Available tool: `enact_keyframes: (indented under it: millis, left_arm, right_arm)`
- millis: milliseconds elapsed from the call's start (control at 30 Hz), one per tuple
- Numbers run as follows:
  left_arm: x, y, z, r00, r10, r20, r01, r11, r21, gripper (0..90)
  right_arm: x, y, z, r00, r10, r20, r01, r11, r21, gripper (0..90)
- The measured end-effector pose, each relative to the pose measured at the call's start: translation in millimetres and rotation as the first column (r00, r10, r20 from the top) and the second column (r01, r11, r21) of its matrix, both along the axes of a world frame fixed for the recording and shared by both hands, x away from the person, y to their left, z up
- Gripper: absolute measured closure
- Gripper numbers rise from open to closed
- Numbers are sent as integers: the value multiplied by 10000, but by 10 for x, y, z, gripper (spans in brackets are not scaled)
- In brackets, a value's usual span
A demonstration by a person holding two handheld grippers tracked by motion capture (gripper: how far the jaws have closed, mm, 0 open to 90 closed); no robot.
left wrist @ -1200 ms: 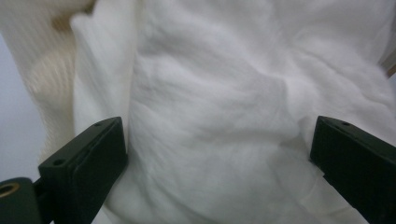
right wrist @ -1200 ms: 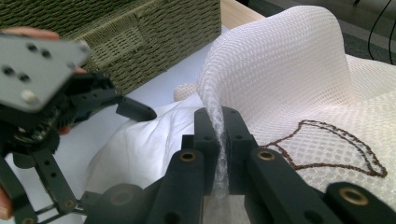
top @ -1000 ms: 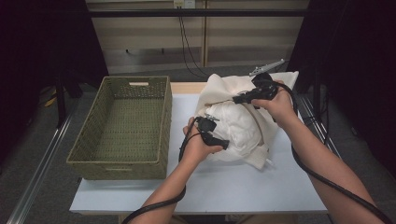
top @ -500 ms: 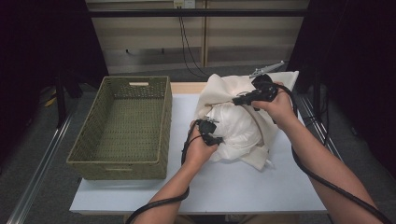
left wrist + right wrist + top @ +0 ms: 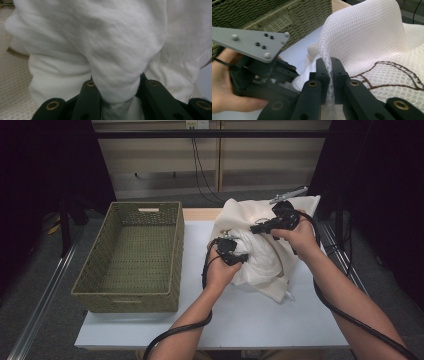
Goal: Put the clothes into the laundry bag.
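Left gripper point(image 5: 117, 100) has just closed on a bunch of white cloth point(image 5: 112, 57) inside the mesh bag point(image 5: 300, 207) on the table point(image 5: 250, 320), right gripper point(image 5: 329, 75) clamped on the bag's edge, so pulling the cloth out toward the basket point(image 5: 132, 252) looks next.

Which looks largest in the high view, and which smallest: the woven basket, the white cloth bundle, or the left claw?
From largest to smallest, as they look in the high view:
1. woven basket
2. white cloth bundle, plainly smaller than the basket
3. left claw, by far the smallest, its jaws closed on the white cloth
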State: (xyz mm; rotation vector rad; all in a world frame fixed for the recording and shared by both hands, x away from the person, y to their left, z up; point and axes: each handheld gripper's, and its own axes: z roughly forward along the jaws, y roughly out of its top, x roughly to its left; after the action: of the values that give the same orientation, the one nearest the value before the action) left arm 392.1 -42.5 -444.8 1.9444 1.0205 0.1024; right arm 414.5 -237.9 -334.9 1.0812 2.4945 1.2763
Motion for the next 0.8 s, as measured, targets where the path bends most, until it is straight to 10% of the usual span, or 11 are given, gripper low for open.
enact_keyframes:
  millis: [433, 800]
  left_arm:
    - [133, -128, 92, 9966, 281, 770, -236, 9980, -580, 758]
    - [42, -210, -12, 9977, -53, 676, 88, 9986, -518, 757]
  right_arm:
    - [-37, -72, 27, 9997, -232, -71, 235, 9988, 432, 876]
    - [-47, -61, 182, 9992, -384, 95, 378, 9977, 569, 877]
